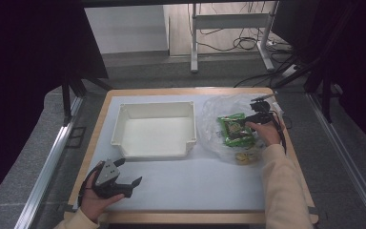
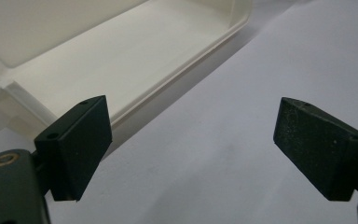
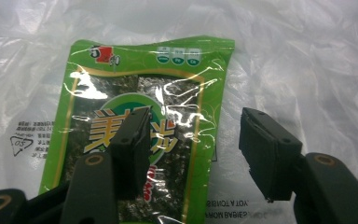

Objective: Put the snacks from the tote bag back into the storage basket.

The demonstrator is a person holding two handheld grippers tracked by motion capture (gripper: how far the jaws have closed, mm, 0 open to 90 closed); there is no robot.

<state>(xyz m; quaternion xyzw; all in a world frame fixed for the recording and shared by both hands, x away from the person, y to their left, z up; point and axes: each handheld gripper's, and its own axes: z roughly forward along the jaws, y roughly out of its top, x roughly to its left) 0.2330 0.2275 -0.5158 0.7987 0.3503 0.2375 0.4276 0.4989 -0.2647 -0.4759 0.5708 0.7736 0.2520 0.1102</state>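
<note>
Bin (image 1: 155, 128) of white plastic sits bare inside – green seaweed packet (image 3: 144, 130) lies on clear plastic bag (image 3: 307, 60) under right gripper (image 3: 193, 154), jaws apart – left gripper (image 2: 191, 144) gapes above the surface (image 2: 261, 70).

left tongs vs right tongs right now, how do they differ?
The left tongs rest low over the bare white mat, nothing between the jaws; the right tongs straddle one edge of the green snack packet on the clear plastic bag, not yet pressing it. Left sits at the table's near left by the white bin; right is at the far right. Both stand open.
</note>
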